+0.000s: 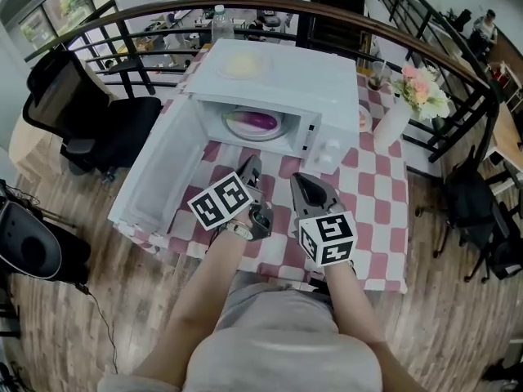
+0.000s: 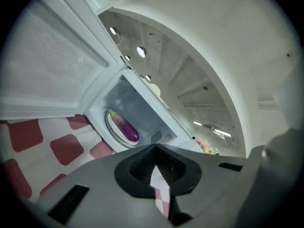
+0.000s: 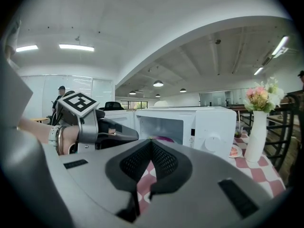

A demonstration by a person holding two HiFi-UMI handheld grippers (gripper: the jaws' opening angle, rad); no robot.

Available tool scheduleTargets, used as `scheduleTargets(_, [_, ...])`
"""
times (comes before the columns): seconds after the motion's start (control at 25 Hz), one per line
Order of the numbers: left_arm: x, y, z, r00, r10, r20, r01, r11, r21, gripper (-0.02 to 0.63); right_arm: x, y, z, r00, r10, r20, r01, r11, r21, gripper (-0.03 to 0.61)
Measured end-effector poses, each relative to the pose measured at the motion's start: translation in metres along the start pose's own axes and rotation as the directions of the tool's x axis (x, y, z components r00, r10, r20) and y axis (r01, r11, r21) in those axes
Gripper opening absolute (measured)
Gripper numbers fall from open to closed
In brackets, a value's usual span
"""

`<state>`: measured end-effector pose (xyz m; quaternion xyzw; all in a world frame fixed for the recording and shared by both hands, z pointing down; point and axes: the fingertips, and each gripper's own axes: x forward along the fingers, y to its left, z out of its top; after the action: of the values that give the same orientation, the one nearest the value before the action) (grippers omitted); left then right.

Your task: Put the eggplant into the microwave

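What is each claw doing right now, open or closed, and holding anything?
Left claw: closed, holding nothing.
Right claw: closed, holding nothing.

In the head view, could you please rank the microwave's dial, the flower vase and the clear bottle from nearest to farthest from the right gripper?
From the right gripper:
1. Microwave's dial, just ahead on the front panel.
2. Flower vase, farther off to the right.
3. Clear bottle, on the far side, behind the microwave.
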<state>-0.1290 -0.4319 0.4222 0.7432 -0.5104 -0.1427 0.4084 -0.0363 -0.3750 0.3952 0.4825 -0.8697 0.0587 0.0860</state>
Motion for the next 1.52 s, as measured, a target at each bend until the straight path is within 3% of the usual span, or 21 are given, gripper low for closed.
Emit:
scheduleTargets(0.2, [-0.016, -0.026, -0.006, 0.997, -0.08, 0.006, 0.077, 0.973, 0.217, 0.002, -0.006, 0.006, -0.003, 1.0, 0.013, 0.014, -0.014, 1.0, 0.022, 0.023])
scheduleTargets(0.4, [-0.036, -0.05, -0.01, 0.989, -0.147, 0.028, 0.123, 0.905, 0.407, 0.002, -0.014, 0.008, -0.008, 0.999, 0.021, 0.04, -0.024, 0.996, 0.083, 0.023])
scheduleTargets(0.64, [-0.052, -0.066, -0.02, 0.985, -0.168, 0.033, 0.122, 0.825, 0.552, 0.002, -0.022, 0.02, 0.001, 0.994, 0.05, 0.097, -0.056, 0.996, 0.067, 0.023])
scheduleTargets(1.12, [-0.064, -0.083, -0.039, 0.981, -0.195, -0.007, 0.148, 0.724, 0.674, 0.002, -0.029, 0.029, 0.006, 0.992, 0.051, 0.113, -0.056, 0.997, 0.046, 0.023])
scheduleTargets(1.4, [-0.061, -0.09, -0.048, 0.978, -0.208, -0.03, 0.168, 0.683, 0.711, 0.002, -0.035, 0.025, 0.002, 0.992, 0.057, 0.115, -0.061, 0.998, 0.035, 0.023])
scheduleTargets(1.52, [-0.06, -0.092, -0.05, 0.978, -0.208, -0.034, 0.169, 0.68, 0.714, 0.002, -0.037, 0.024, 0.004, 0.991, 0.052, 0.121, -0.055, 0.998, 0.022, 0.023])
